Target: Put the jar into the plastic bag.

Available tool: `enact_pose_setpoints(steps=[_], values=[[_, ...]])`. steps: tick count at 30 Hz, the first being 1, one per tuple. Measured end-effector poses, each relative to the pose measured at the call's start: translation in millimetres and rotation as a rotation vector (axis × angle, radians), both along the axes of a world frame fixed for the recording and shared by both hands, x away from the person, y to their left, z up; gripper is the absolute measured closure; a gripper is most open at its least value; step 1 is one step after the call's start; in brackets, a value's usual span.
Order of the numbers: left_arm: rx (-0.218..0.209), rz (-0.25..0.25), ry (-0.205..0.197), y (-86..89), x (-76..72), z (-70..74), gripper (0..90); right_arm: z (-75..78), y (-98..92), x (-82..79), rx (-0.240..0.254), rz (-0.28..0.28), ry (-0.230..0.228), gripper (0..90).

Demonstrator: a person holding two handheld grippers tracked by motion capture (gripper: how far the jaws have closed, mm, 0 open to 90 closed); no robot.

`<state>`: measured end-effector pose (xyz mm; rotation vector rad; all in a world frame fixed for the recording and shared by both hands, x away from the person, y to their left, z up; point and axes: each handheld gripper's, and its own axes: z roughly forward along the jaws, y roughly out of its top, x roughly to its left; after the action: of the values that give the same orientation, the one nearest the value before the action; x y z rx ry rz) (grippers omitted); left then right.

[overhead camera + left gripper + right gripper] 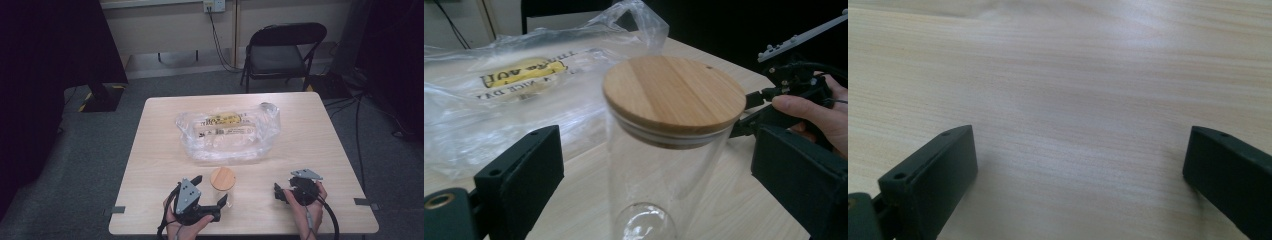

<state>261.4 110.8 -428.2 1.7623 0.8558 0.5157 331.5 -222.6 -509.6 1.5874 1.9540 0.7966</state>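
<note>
The left hand-held gripper (212, 192) brackets the glass jar (659, 170) with its bamboo lid (223, 178) near the bench (150, 165) front edge, jaws spread and untouching. Next likely: closing on it. The right hand-held gripper (1075, 175) hangs spread over bare wood.

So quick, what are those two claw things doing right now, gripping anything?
Left gripper: open, jaws either side of the glass jar, not closed on it.
Right gripper: open, holding nothing, over bare table.

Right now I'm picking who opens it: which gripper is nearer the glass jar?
Left. The left gripper straddles the jar, jaws either side; the right gripper sits apart, rightward.
</note>
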Motion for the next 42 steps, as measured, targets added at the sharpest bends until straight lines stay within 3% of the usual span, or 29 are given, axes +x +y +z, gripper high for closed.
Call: enact_pose_setpoints(steps=[8, 11, 20, 26, 42], values=[[-0.018, 0.007, 0.022, -13.6, 9.5, -4.1, 2.9, 0.0, 0.0, 0.0, 0.000, 0.000, 0.000, 0.2], [-0.009, -0.001, 0.014, -16.5, 12.4, -4.4, 9.3, 0.0, 0.0, 0.0, 0.000, 0.000, 0.000, 0.2], [0.004, -0.009, 0.040, -24.0, 22.5, -10.9, 19.7, 0.0, 0.0, 0.0, 0.000, 0.000, 0.000, 0.2], [0.008, -0.024, 0.060, -22.7, 27.1, -14.6, 22.3, 0.0, 0.0, 0.0, 0.000, 0.000, 0.000, 0.2], [0.033, -0.024, 0.045, -22.9, 25.9, -14.1, 24.4, 0.0, 0.0, 0.0, 0.000, 0.000, 0.000, 0.1]])
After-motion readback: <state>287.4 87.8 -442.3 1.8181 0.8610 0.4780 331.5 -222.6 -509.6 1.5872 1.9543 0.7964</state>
